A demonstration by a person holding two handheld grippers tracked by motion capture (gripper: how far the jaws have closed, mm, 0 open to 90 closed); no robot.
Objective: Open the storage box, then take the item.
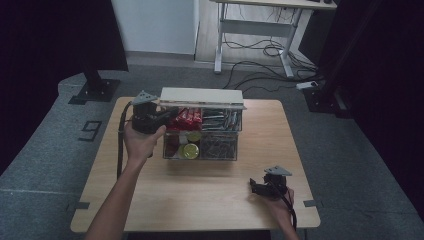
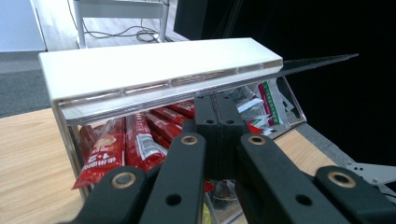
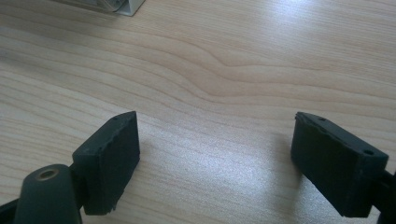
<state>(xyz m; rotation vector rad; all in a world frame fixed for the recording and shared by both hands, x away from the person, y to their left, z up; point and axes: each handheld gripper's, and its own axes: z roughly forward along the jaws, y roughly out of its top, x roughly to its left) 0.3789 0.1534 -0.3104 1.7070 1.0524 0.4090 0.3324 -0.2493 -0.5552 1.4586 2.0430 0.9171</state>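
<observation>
Table: a light wooden tabletop [image 1: 210, 200], bare at its near half, with the box standing toward its far edge.
Box: a clear plastic compartment box [image 1: 202, 131] with several sections, resting on the table's far centre.
Lid: a white flat rectangular lid with a clear front lip [image 2: 159, 70], hinged at the back of the box and raised off its rim; in the left gripper view it tilts up above the contents.
Left gripper: the black two-jaw left gripper [image 2: 217, 109] sits at the box's left far corner, its jaws pressed together just under the lid's clear front edge; whether the lip is actually nipped between the tips I cannot tell.
Left hand: the person's left hand [image 1: 142, 140] wraps the gripper body beside the box's left wall.
Right gripper: the black right gripper [image 3: 215, 154] rests low over bare wood near the table's front right corner, well apart from the box, its jaws spread wide with nothing between them.
Sachets: red foil sachets [image 2: 135, 140] lie stacked in the far-left section.
Round lids: yellow round tins [image 1: 190, 149] sit in the near-left section.
Wrappers: white, green and red small packets [image 2: 268, 100] fill the far-right section.
</observation>
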